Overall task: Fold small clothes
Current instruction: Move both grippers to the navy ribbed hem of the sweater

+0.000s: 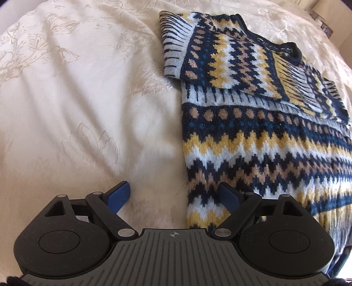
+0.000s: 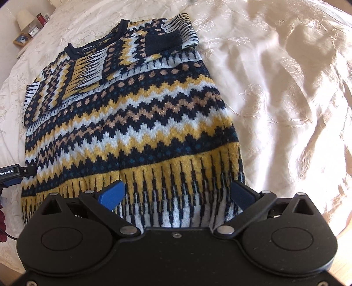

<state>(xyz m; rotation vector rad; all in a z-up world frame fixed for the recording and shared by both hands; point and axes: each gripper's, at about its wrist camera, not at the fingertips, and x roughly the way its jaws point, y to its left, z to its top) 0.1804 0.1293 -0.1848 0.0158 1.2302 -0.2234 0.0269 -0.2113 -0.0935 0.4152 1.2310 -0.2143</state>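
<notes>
Lying flat on a bed covered with a cream bedspread embroidered with pale flowers is a knitted sweater in navy, mustard, tan and white zigzag bands. Both sleeves are folded in across its chest, near the dark neckline, and one sleeve shows a navy elbow patch. The hem, a fringe-like band of mustard and white stripes, lies nearest the right gripper. That gripper hangs low over the hem with its blue fingers spread wide apart, one on each side of the hem's right-hand portion, holding nothing. In the left wrist view, the left gripper sits at the sweater's left side edge, its blue fingers likewise spread wide; one finger is over bare bedspread and the other over the knit, so the garment's edge runs between them. Nothing is pinched. In the right wrist view, part of the left gripper shows at the far left edge, just beside the sweater's side. Beyond the bed, in the top left corner of the right wrist view, a small lamp, a red candle jar and a framed picture stand on a bedside surface.
</notes>
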